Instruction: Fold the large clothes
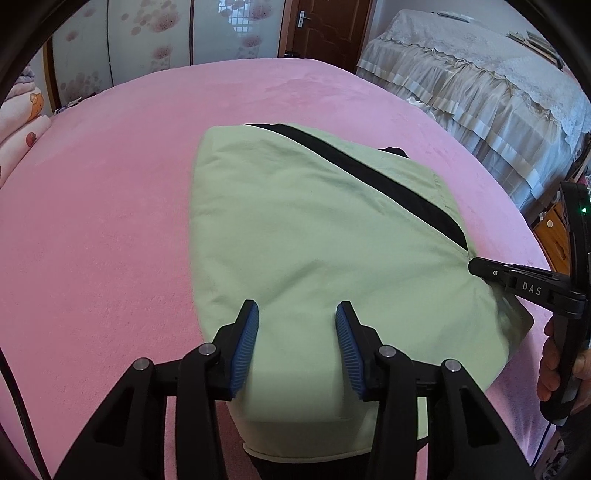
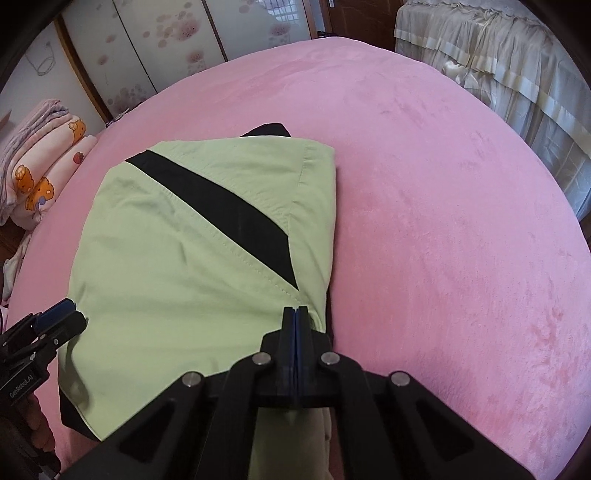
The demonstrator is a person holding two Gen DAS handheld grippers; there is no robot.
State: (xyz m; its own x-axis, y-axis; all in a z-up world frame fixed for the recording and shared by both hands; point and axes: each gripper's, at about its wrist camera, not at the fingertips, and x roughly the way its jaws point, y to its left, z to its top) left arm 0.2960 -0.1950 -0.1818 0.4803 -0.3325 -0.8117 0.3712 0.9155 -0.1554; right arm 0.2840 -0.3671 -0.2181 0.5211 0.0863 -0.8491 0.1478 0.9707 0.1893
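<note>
A light green garment [image 1: 295, 221] [image 2: 166, 258] with a black diagonal stripe [image 1: 369, 173] [image 2: 229, 210] lies folded on the pink bed cover [image 1: 110, 221] [image 2: 443, 221]. My left gripper [image 1: 297, 317] hovers over its near left edge with the blue pads [image 1: 247, 332] apart; smooth cloth shows between them and nothing is pinched. In the right wrist view the left gripper [image 2: 72, 314] sits at the garment's left edge. My right gripper [image 2: 295, 312] [image 1: 474, 264] is shut on the near right corner, and the cloth gathers into wrinkles at its tip.
A second bed with a beige frilled cover [image 1: 480, 92] stands to the right. Folded cartoon-print blankets [image 2: 40, 166] are stacked at the left. Sliding flower-print doors [image 1: 147, 37] and a wooden door [image 1: 332, 29] lie behind. A hand [image 1: 554, 362] holds the right gripper's handle.
</note>
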